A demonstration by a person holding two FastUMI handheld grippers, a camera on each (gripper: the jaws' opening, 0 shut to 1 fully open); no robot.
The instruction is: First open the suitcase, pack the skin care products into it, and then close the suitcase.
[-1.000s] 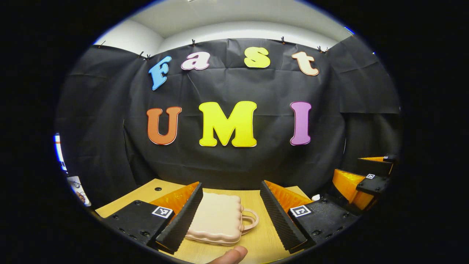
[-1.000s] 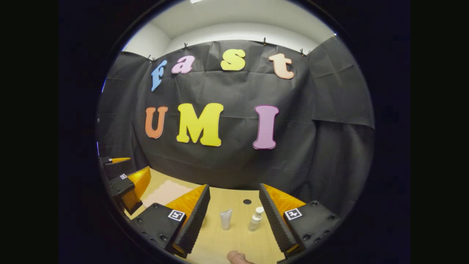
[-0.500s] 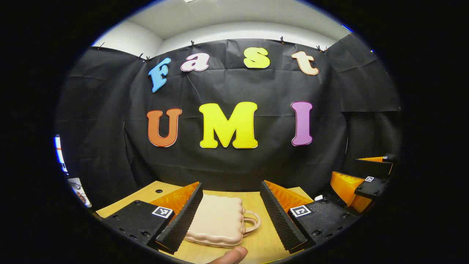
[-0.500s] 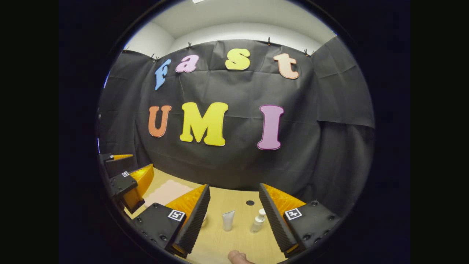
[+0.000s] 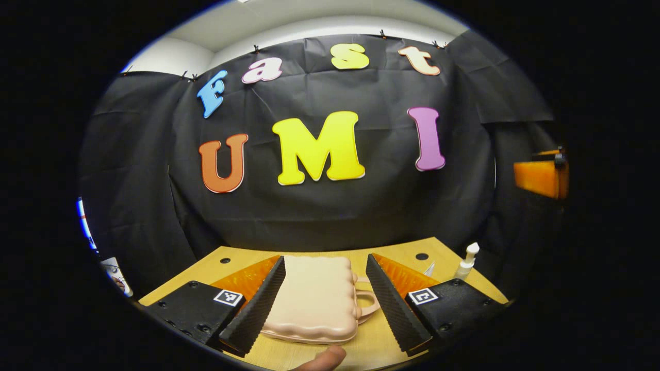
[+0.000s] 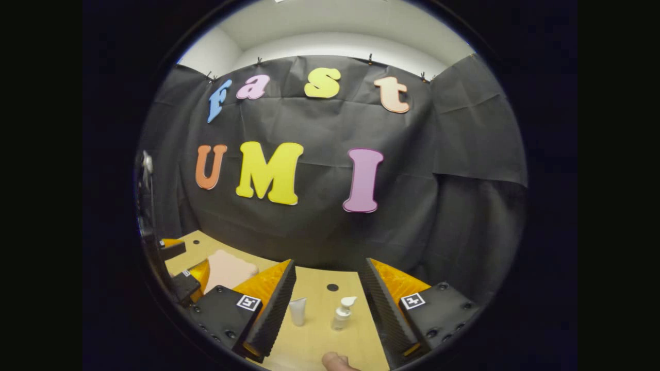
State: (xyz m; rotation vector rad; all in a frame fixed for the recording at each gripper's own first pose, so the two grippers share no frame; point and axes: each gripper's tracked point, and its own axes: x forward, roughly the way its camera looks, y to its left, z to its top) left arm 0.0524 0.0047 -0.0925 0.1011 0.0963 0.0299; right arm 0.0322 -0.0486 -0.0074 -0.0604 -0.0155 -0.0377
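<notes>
In the left gripper view, the left gripper [image 5: 324, 304] stands low over a wooden table [image 5: 402, 248] with its jaws wide apart, and nothing is held between them. A small pink suitcase [image 5: 314, 304] lies flat on the table between the two fingers, closed, with its handle [image 5: 368, 305] pointing to the right side of the view. The left finger [image 5: 255, 314] covers the left edge of the suitcase, so I cannot tell if it touches it; the right finger is just beside the handle. A fingertip [image 5: 325, 359] of the person shows at the bottom edge. Farther on the right side of the table stands a small pump bottle [image 5: 467, 260], upright, and beside it the top of a white tube [image 5: 429, 269] shows behind the finger. The right gripper [image 5: 541, 178] appears at the far right edge of this view, higher than the table. In the right gripper view, the right gripper [image 6: 325, 309] also has its jaws wide apart and holds nothing. Ahead of it, between the fingers, the tube [image 6: 297, 312] and the pump bottle [image 6: 341, 313] stand upright on the table [image 6: 319, 340], near each other but not touching. The suitcase [image 6: 227, 269] lies far on the left, well apart from the two products, with the left gripper [image 6: 178, 268] beside it.
</notes>
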